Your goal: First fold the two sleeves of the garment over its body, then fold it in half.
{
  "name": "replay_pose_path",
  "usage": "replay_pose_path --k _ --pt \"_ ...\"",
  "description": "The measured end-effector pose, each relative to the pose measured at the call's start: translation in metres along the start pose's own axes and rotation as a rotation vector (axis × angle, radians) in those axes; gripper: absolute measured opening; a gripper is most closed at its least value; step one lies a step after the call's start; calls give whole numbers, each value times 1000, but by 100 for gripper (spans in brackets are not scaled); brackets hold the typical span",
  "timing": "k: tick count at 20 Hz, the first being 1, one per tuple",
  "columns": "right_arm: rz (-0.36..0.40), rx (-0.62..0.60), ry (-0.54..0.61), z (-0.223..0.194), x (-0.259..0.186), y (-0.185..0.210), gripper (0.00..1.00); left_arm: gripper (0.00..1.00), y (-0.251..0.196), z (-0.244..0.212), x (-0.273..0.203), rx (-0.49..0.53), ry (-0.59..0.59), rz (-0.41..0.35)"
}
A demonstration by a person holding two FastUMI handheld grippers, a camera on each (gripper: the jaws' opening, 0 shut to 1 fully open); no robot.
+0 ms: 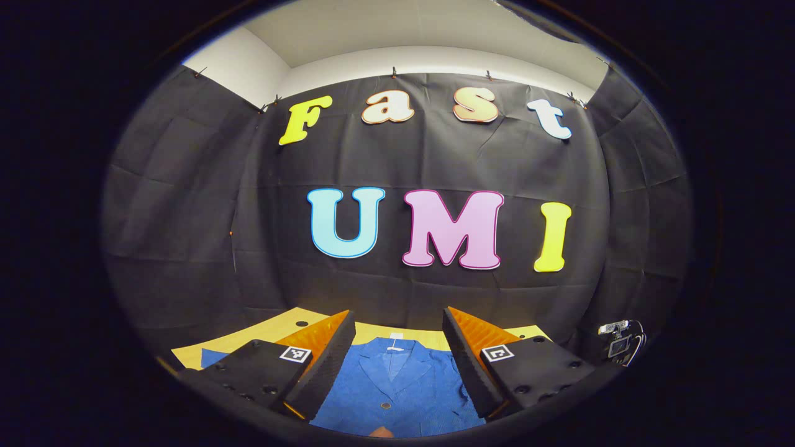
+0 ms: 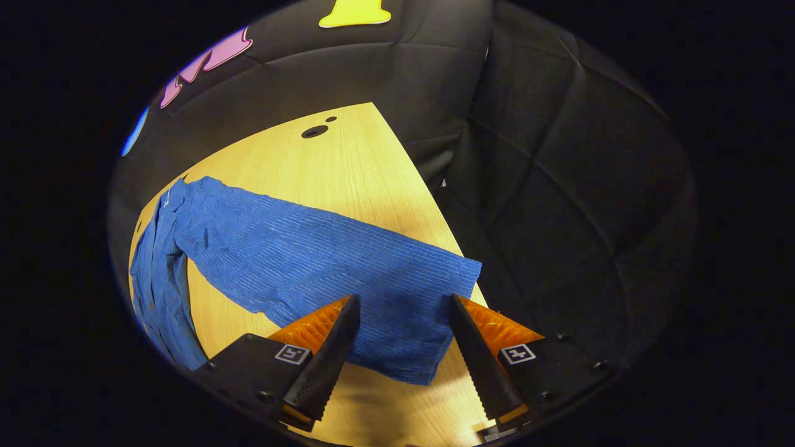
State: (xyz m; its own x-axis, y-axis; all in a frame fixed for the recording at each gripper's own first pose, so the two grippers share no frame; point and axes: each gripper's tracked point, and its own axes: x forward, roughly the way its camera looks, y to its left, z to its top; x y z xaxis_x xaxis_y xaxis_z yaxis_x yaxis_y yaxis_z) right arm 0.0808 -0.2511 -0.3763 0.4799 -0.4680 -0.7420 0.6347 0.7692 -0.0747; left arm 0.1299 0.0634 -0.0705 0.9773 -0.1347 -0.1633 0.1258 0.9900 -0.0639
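Spread wide, the right gripper [image 2: 400,304] hovers over the cuff end of a blue sleeve [image 2: 323,267], which lies stretched flat across the wooden table [image 2: 335,161] toward the garment [image 2: 152,273] body at the left edge. Equally parted and holding nothing, the left gripper [image 1: 397,316] frames the garment's collar [image 1: 392,363] and buttoned front, flat on the table.

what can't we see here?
- Left gripper view: shirt below its first button is cut off by the image edge; both sleeves hidden behind the left tongs.
- Right gripper view: sleeve cuff partly behind the right tongs; shirt body cut off at the left edge.
- Small device at far right: too small.
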Motion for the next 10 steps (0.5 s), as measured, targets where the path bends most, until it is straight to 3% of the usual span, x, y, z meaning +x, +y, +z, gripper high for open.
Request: replay_pose_path --k 2,3,4,5,8,9,10 --pt "0 -3 3 -2 0 3 70 80 5 -3 -3 -17 5 12" --pt "0 -7 6 -2 1 2 63 80 7 -3 -6 -21 4 19" --pt "-2 -6 18 -2 0 2 63 80 9 -3 -10 -20 4 24" --pt "8 0 18 -1 -1 4 71 80 9 -5 -13 -13 5 28" --pt "-9 7 18 -2 0 4 22 82 13 -2 -21 16 -2 40" --pt "10 -3 17 -1 0 7 22 80 14 0 -25 22 -9 44" --pt "6 -17 13 0 0 9 8 80 15 2 -27 24 -13 46"
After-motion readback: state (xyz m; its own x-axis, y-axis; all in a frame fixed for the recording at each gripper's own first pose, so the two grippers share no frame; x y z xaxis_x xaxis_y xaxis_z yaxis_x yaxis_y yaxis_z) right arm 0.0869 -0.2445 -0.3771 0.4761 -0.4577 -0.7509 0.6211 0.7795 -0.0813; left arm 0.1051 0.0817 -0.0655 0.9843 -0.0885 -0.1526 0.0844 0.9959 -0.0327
